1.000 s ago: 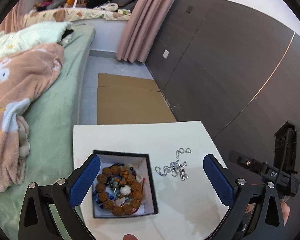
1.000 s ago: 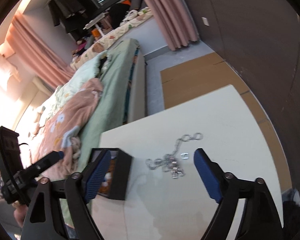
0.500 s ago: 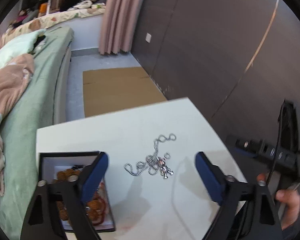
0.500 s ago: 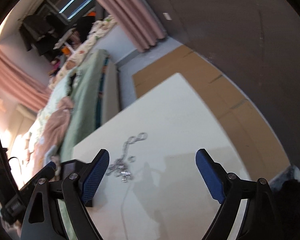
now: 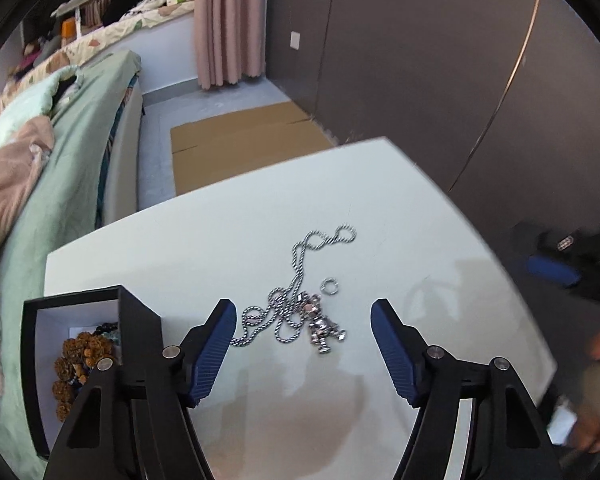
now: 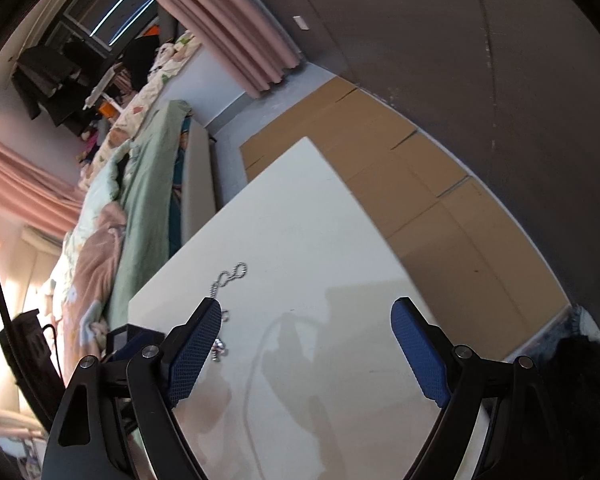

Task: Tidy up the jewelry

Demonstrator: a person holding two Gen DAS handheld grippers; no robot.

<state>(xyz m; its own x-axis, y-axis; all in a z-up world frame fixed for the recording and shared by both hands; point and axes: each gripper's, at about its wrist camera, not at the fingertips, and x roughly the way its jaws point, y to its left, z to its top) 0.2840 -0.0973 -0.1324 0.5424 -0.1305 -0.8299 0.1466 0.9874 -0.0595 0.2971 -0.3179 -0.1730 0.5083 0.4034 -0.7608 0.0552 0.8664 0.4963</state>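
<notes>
Left gripper (image 5: 302, 336) hangs over the silver chain necklace (image 5: 296, 300) on the white surface (image 5: 220, 240). Its jaws have just been closing in and stand part open: chain and bear pendant (image 5: 324, 330) lie between the blue pads, nothing pressed yet. Small loose ring (image 5: 329, 286) sits just beside the chain, apart from it.

Black box (image 5: 140, 320) with white lining is at the surface's left edge, just beside the left jaw; the brown bead bracelet (image 5: 76, 364) is already inside.

Right gripper (image 6: 306, 354) has its jaws wide open and empty over bare surface; the chain's far loop (image 6: 232, 274) is just beyond its left pad.

Step in hand, as a judgement: pinch the necklace, move it into the box.
- Aim for the bunched coil next to the pendant, not the single far strand; thin chain slips out of flat pads.
- Bring the pad tips down to the surface before closing.
- Lift slowly: the tail will trail and may snag the box wall.
- Keep the ring clear of the grab; take it separately.
- The right gripper could steady the box.
</notes>
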